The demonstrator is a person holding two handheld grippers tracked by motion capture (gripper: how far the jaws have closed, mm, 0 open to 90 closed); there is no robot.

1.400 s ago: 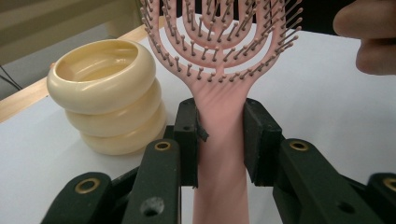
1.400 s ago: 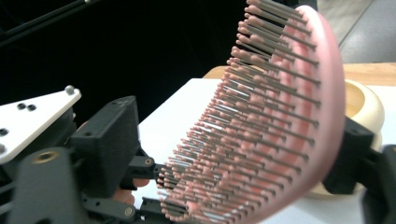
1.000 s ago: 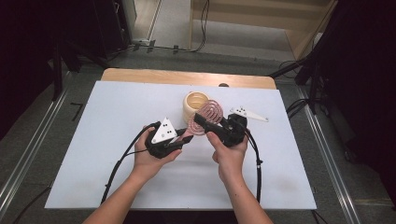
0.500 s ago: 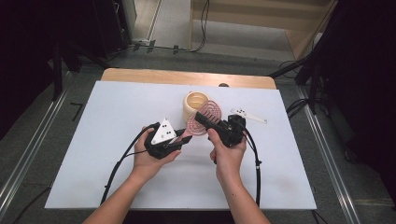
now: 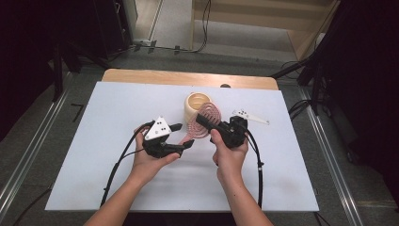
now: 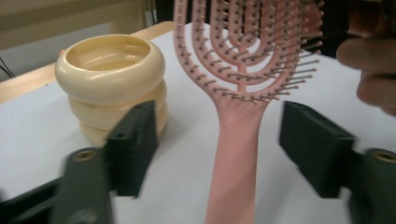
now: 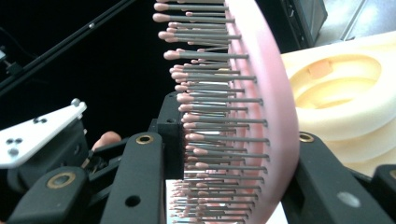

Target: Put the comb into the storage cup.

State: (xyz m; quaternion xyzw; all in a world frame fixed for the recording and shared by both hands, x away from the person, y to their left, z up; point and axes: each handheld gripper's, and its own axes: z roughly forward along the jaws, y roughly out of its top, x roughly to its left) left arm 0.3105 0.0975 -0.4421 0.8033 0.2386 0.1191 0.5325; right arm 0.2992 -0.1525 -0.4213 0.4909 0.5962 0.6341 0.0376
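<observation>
A pink vented hairbrush (image 5: 205, 114) is lifted over the white table, and my right gripper (image 5: 205, 122) is shut on its bristled head (image 7: 268, 93). The brush handle (image 6: 236, 154) points toward my left gripper (image 5: 182, 136), which is open with a jaw on each side of the handle and not touching it. Just behind the brush stands a cream ridged cup (image 5: 196, 104), upright with nothing inside (image 6: 112, 77). From the right gripper view the cup (image 7: 345, 88) lies past the brush head, with the left gripper (image 7: 42, 140) off to the left.
The white tabletop (image 5: 117, 108) has bare room to the left, right and front of the hands. A white flat three-cornered piece (image 5: 251, 117) shows just right of the right hand. A wooden strip (image 5: 155, 77) runs along the far edge. Black cables (image 5: 120, 160) trail toward the near edge.
The right hand has shifted slightly left and turned the brush a little. The left hand has hardly moved, and the cup has stayed in place.
</observation>
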